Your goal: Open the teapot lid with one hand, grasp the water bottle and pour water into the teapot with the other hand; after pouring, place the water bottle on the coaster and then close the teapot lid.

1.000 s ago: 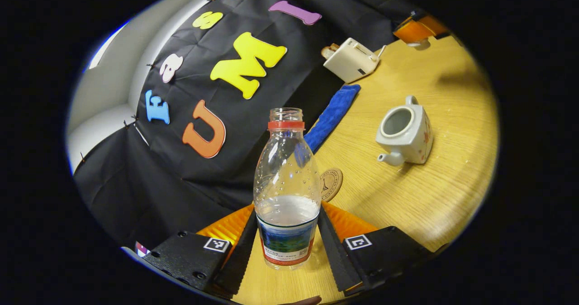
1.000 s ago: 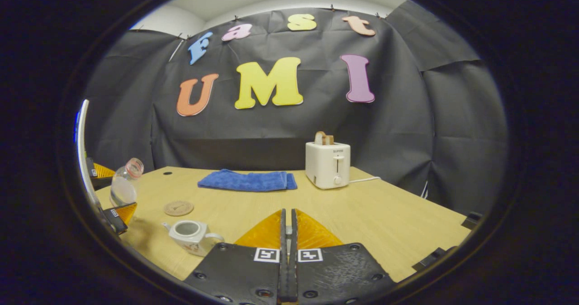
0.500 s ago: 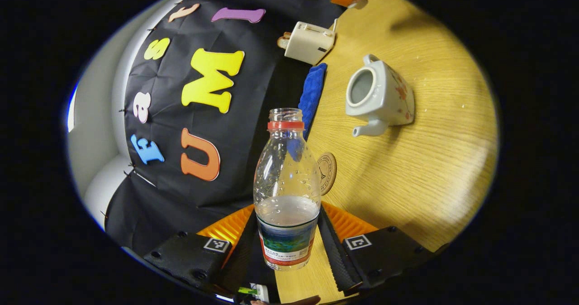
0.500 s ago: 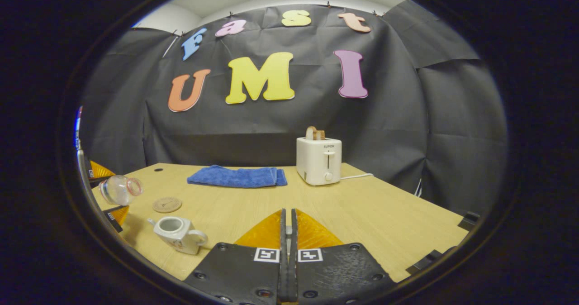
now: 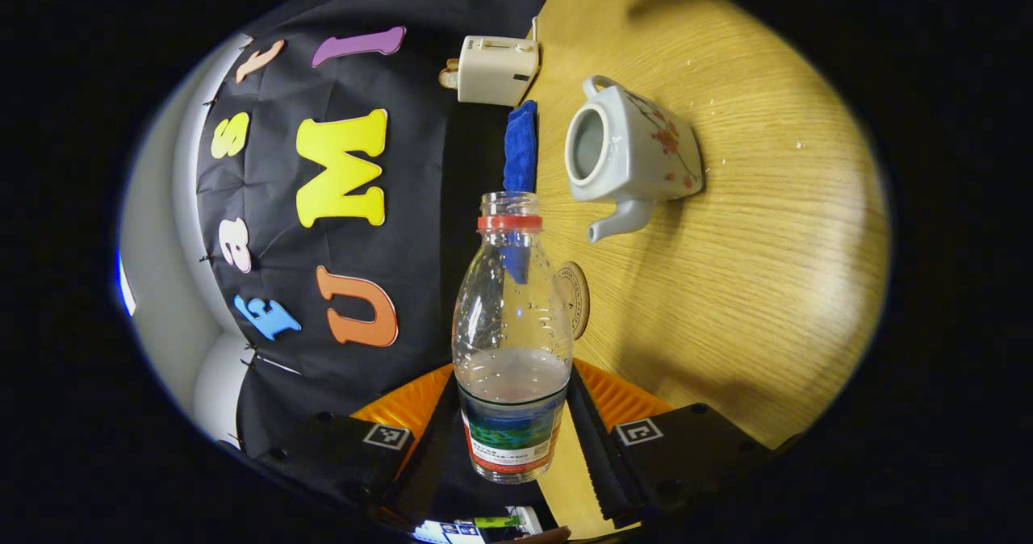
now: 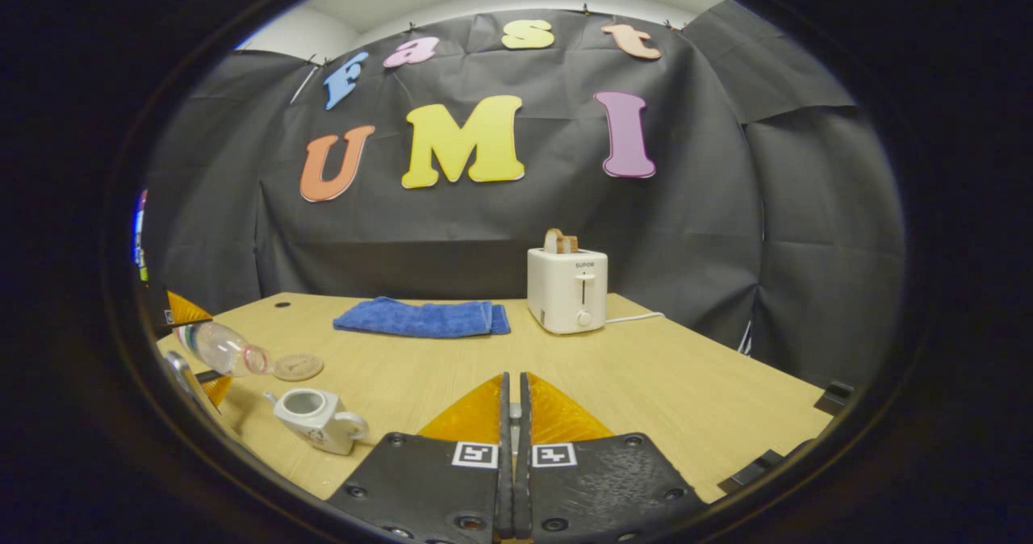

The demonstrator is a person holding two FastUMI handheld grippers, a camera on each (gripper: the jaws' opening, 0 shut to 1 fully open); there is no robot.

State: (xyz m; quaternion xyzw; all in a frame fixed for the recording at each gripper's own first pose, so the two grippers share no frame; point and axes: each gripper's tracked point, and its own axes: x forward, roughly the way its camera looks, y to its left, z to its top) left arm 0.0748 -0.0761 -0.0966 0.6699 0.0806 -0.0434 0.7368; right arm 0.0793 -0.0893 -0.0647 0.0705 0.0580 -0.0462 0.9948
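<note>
Water bottle point(image 5: 512, 342), uncapped and part full, sits clamped between both fingers of the left tongs point(image 5: 512, 439) in the left gripper view, rolled hard sideways over the desk point(image 5: 750, 229). One lidless teapot point(image 5: 629, 156) stands beyond the bottle's mouth; one coaster point(image 5: 575, 299) peeks from behind the bottle, half hidden. One toaster point(image 5: 496, 69) and one blue towel point(image 5: 520, 147) lie far off.

In the right gripper view, the right tongs point(image 6: 513, 463) are pressed narrow; whether anything sits between them I cannot tell. At far left the bottle lies tipped near the teapot, its holder cut off.
</note>
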